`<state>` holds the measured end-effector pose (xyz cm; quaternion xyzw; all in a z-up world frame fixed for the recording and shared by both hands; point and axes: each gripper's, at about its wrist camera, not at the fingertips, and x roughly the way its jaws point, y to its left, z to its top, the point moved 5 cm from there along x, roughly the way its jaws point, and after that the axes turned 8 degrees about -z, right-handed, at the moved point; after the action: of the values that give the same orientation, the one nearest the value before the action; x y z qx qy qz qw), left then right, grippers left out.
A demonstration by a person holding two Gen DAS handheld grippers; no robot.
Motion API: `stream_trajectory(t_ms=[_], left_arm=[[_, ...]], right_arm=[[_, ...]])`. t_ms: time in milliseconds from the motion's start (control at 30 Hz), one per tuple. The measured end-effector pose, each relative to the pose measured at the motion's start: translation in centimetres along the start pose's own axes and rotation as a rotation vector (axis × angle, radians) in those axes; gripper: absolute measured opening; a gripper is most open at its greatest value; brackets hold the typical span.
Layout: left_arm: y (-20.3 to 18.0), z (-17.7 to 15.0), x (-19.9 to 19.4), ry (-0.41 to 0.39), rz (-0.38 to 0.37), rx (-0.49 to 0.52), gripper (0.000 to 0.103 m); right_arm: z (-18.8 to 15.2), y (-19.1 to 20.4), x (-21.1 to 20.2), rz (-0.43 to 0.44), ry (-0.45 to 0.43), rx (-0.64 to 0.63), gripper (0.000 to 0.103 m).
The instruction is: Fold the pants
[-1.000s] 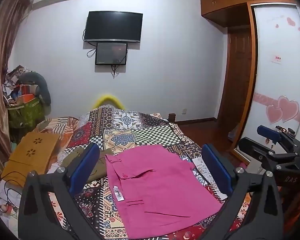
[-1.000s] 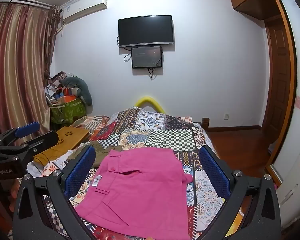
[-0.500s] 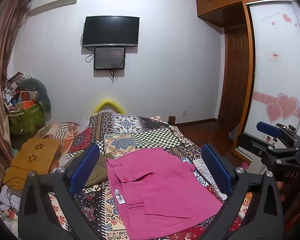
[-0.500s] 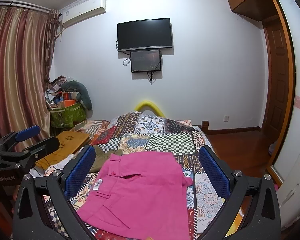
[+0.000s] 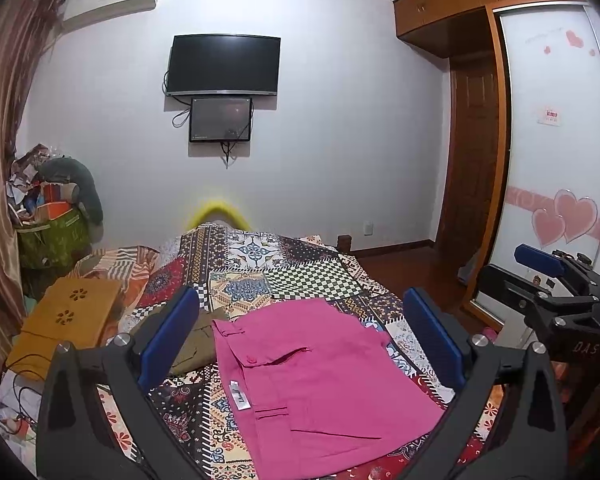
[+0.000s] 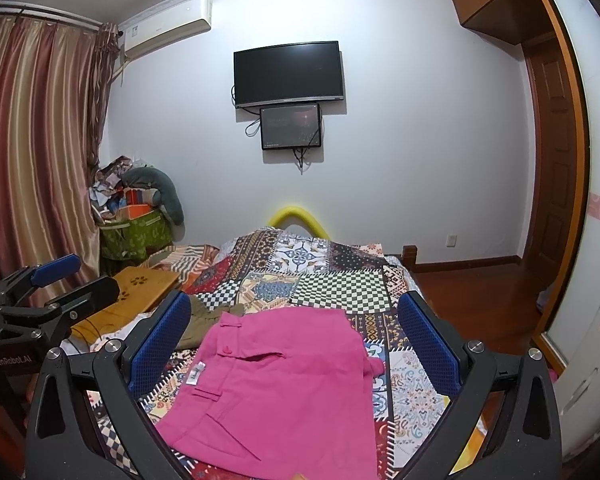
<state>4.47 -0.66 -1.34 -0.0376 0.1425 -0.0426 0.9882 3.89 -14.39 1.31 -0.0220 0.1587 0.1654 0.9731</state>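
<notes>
Two grippers frame the scene, each seen from its own wrist camera. Left gripper (image 5: 300,340): jaws spread wide, blue pads well apart, nothing held; it hangs above the bed and touches no cloth. Right gripper (image 6: 296,344): likewise fully spread and empty, raised clear of the bed; it also appears at the right edge of the left wrist view, off to the side.

Pink pants (image 5: 316,384) lie between and beyond the fingers of both grippers, flat on the patchwork quilt (image 5: 300,276) at the near end of the bed. The cloth forms a compact, roughly rectangular packet; the waistband with its button, a pocket slit and a white label (image 5: 239,396) face up. No loose leg trails out, though a small tuck of fabric sticks out at the right-hand edge in the right wrist view. By this shape the folding appears finished or very nearly so; at most a final halving or smoothing would remain.

Just beside the pants on the left, an olive-brown garment (image 5: 196,340) lies bunched, partly hidden behind a gripper finger. Farther left sits a wooden lap tray (image 5: 68,316). At the far wall hang a dark television (image 5: 224,65) and a smaller screen (image 5: 221,119) below it.
</notes>
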Motion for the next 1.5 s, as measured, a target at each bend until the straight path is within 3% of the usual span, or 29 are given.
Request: stream_trajectory(t_ms=[1500], left_arm=[[0.53, -0.10, 0.78, 0.015, 0.004, -0.023, 0.103]], right_arm=[[0.12, -0.04, 0.12, 0.000, 0.006, 0.006, 0.103]])
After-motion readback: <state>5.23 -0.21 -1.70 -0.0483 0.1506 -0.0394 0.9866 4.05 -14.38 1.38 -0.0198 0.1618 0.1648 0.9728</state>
